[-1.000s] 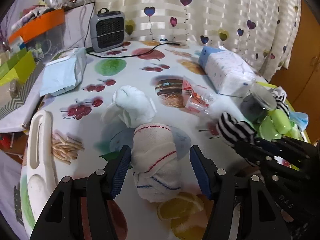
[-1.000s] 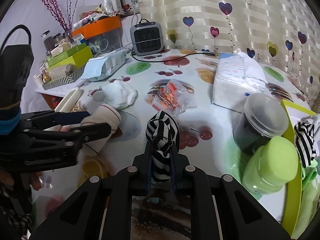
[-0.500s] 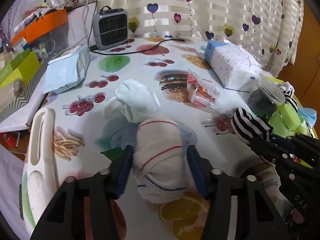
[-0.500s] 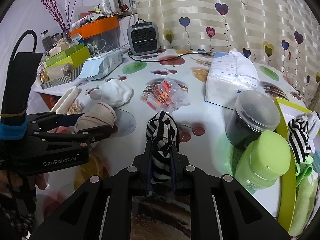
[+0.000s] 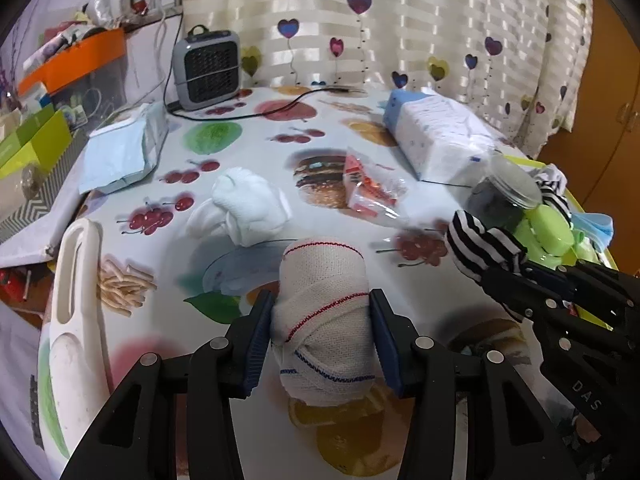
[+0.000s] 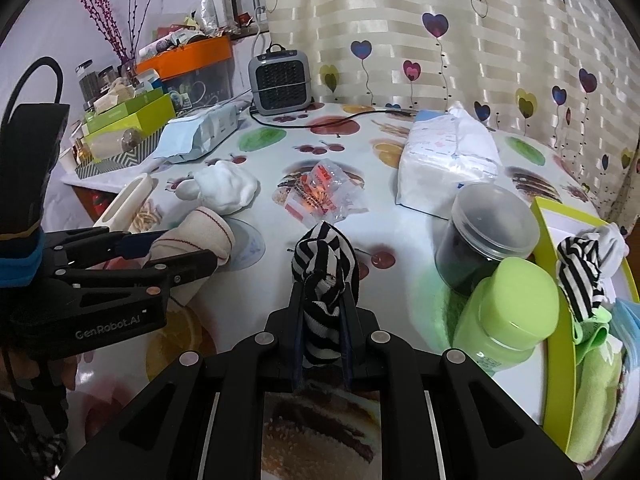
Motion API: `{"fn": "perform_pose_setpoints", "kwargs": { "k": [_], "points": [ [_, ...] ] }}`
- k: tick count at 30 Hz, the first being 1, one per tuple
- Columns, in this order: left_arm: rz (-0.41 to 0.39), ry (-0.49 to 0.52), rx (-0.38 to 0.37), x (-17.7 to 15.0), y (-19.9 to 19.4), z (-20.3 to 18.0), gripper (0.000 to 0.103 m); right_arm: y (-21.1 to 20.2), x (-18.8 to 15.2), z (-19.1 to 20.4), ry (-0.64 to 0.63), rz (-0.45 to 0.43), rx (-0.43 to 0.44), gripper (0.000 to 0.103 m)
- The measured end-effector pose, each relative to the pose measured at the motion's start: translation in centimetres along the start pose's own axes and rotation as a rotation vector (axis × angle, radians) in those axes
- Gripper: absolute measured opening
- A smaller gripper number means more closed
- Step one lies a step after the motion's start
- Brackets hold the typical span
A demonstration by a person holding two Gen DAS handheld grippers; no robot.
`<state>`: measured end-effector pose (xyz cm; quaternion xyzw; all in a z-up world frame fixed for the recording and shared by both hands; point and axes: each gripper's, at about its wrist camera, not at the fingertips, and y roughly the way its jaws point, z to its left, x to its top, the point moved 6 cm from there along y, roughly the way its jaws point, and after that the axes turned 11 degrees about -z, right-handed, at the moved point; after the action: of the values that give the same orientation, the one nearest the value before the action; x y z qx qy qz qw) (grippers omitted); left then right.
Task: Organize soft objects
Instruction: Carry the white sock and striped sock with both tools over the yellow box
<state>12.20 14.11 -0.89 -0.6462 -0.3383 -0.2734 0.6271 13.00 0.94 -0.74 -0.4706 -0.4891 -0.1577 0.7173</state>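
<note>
While left gripper fingers clamp the cream sock roll, right gripper fingers pinch striped sock

Setting: home, living area | evidence: fruit-print tablecloth, heart-pattern curtain top of frame, small space heater upper left, tissue pack, cluttered shelf boxes left

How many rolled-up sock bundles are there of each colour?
Black-and-white striped sock bundles: 2, one held in the right tongs, one in the yellow-green tray.
Plain white sock bundle: 1, lying on the tablecloth.
Cream sock bundle with red and blue stitched lines: 1, held in the left tongs.
Total: 4
</note>
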Motion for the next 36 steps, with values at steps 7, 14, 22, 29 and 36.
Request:
{"fn": "perform_pose_setpoints", "kwargs": {
  "k": [7, 14, 22, 29, 36],
  "points": [
    [-0.043, 0.020, -0.028, 0.5, -2.0, -1.4, 0.047, -1.4, 0.3, -0.1, -0.014, -0.032, -0.028, 0.015],
    [-0.098, 0.046, -0.054, 1.5, -4.3, -3.0, 0.047, -2.9, 0.6, -0.4, -0.023, -0.066, -0.051, 0.015],
    [-0.140, 0.079, -0.105, 2.5, -5.7, -5.7, 0.047, -5.4, 1.2, -1.7, -0.032, -0.109, -0.102, 0.015],
    [-0.154, 0.095, -0.165, 3.2, -5.9, -8.6, 0.047, -7.2, 1.2, -3.9, -0.023, -0.125, -0.170, 0.015],
    [-0.163, 0.132, -0.217, 3.7, -5.9, -11.7, 0.047, -9.2, 0.9, -6.5, -0.002, -0.136, -0.238, 0.015]
  ]
}}
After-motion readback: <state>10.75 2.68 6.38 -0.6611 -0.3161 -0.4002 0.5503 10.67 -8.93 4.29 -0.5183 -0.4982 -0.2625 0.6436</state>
